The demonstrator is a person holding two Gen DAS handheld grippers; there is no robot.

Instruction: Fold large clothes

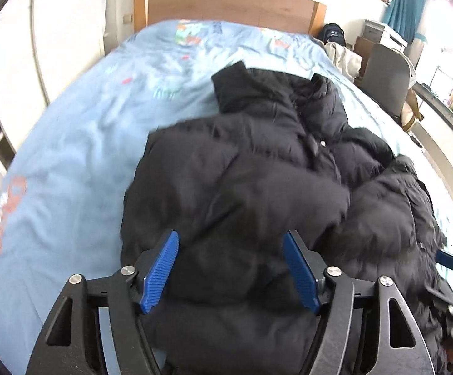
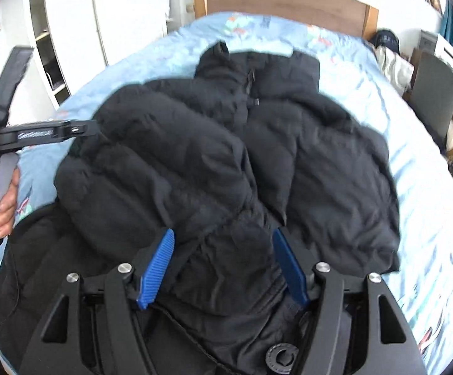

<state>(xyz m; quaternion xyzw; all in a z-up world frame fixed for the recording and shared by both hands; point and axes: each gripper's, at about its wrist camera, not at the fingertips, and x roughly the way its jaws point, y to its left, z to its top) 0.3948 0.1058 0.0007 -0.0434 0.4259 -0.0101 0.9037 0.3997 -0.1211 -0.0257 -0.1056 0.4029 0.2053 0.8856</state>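
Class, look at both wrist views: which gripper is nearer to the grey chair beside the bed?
Right. The right gripper hovers over the black jacket on the side toward the grey chair; the left gripper works the jacket's far side.

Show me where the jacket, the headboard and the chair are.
jacket (image 2: 179,162): right wrist view, quilted front panel.
headboard (image 1: 226,3): left wrist view, wooden face.
chair (image 1: 385,72): left wrist view, grey backrest.

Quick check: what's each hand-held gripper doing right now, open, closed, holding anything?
Left hand-held gripper: open, over the black puffer jacket, gripping nothing.
Right hand-held gripper: open, over the jacket, gripping nothing.
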